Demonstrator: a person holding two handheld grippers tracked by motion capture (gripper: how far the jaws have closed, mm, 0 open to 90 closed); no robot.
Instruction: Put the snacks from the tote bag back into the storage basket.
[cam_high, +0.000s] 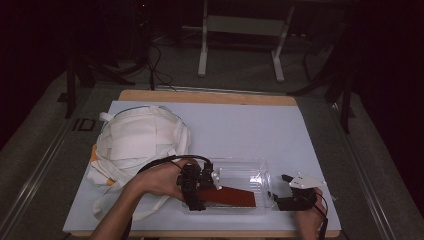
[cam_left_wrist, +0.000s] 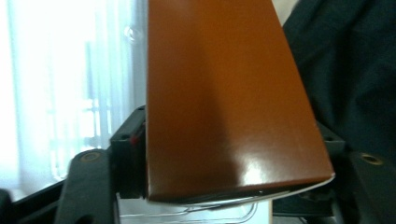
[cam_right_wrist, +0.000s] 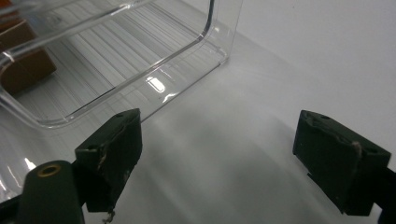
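Seen from the high view, a person's left hand (cam_high: 159, 181) brings the left gripper (cam_high: 196, 192) to the 9 o'clock end of a clear plastic bin (cam_high: 250, 167) that sits at the near edge of a white-topped table (cam_high: 240, 127); a long reddish-brown box (cam_high: 231, 196) lies inside the bin along its 6 o'clock wall, with its left end at that gripper. At the bin's 3 o'clock end the right gripper (cam_high: 278, 189) rests on the table, just beside the bin's outer wall, with its jaws spread. A crumpled cream cloth bag (cam_high: 142, 142) lies at 9 to 10 o'clock of the bin. In the left gripper view the reddish-brown box (cam_left_wrist: 224, 102) runs away from the camera between the two black jaws; whether the jaws press on its sides cannot be told from this angle. In the right gripper view the right gripper (cam_right_wrist: 217, 154) has its jaws wide apart over bare table with nothing between them, and the corner of the clear plastic bin (cam_right_wrist: 205, 37) stands at 11 o'clock, a part of the reddish-brown box (cam_right_wrist: 23, 65) visible through its wall at 10 o'clock.
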